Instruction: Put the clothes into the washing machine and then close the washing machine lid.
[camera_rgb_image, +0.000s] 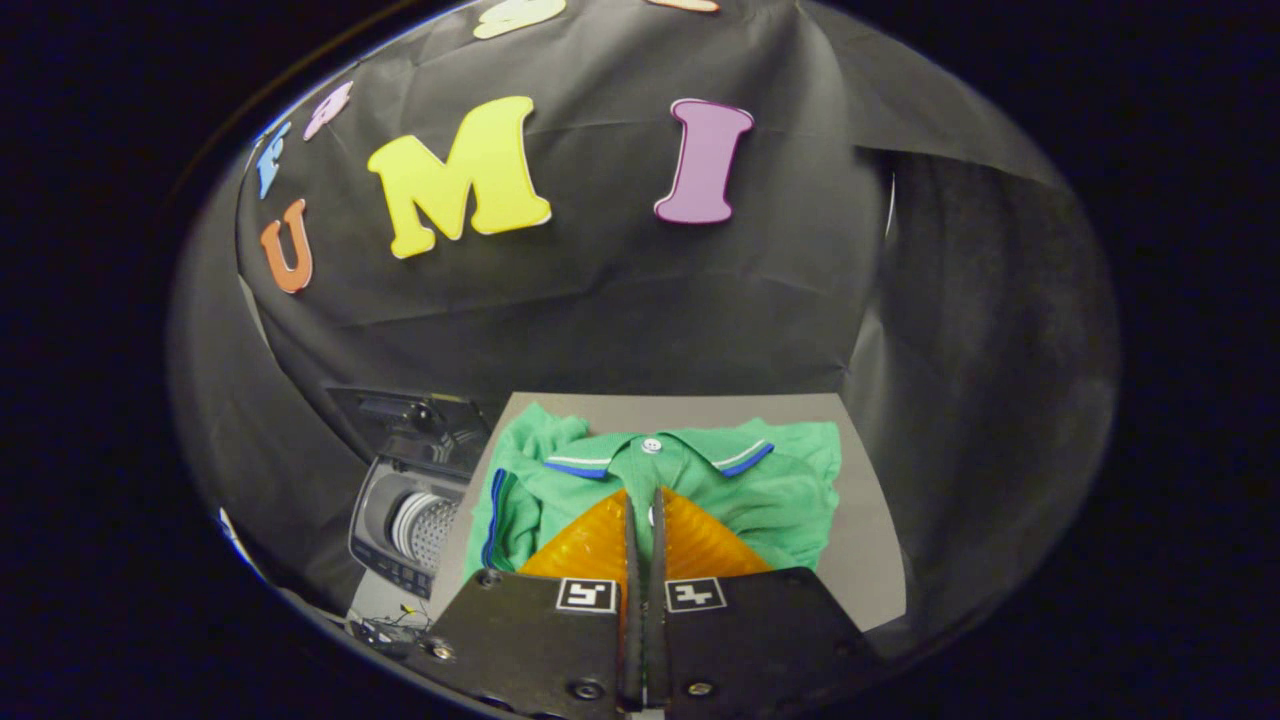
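Tool (645, 500): orange fingers nearly together, a thin strip of green fabric showing in the slit between them; whether they pinch it, cannot tell.
Shirt (780, 490): green polo, blue-trimmed collar, white button; lies bunched on the grey table (870, 560), reaching its far edge.
Washing machine (410, 525): off the table's left edge, lid up, drum visible.

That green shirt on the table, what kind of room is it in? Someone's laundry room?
Probably a staged booth: black cloth wall, green shirt on a grey table, open washing machine beside it. The gripper looks shut on the shirt.
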